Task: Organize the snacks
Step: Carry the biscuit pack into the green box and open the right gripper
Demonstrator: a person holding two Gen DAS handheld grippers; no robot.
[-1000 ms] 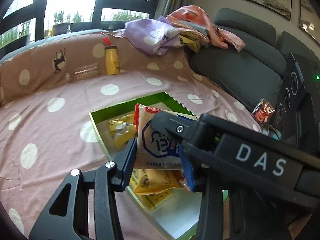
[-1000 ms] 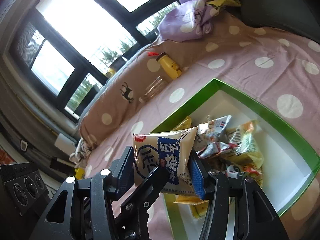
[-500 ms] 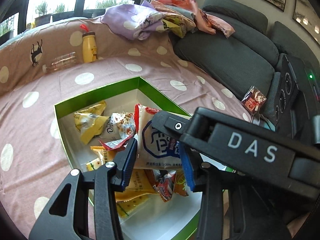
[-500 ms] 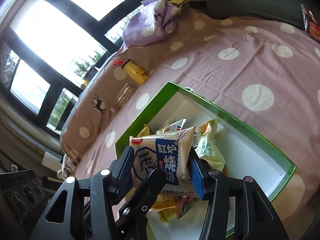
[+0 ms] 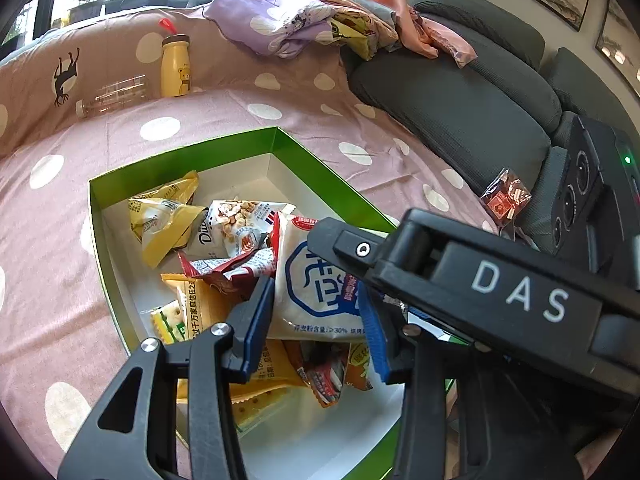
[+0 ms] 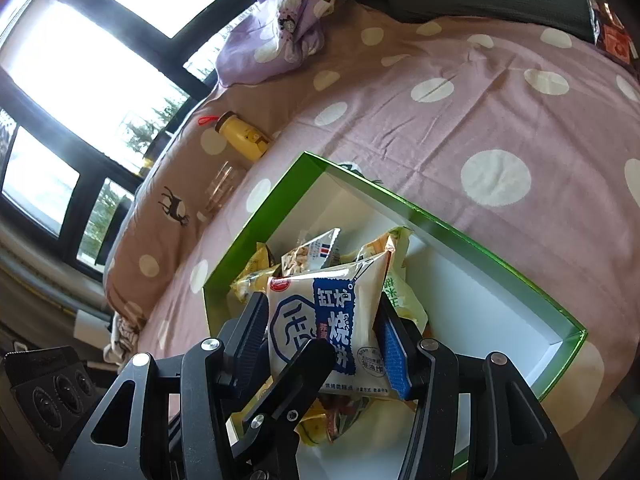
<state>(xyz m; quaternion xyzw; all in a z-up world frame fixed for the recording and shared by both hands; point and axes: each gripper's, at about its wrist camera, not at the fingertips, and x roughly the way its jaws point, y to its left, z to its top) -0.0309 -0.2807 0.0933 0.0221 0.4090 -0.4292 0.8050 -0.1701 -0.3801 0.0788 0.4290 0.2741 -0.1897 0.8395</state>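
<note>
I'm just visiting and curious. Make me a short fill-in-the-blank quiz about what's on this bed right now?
1. The snacks lie in a box whose rim is ____.
2. Both hand-held grippers clamp one white ____ above that box.
3. The yellow bottle stands upright beside a clear bottle that lies on its ____.
4. The bedsheet is pink with white ____.

Missing words: green; packet; side; dots

one green box point(image 5: 182, 148), one yellow bottle point(image 5: 175, 66), one clear bottle point(image 5: 112, 96), one white-and-blue packet point(image 6: 334, 322), two grippers, one red packet point(image 5: 506, 196) on the sofa.
</note>
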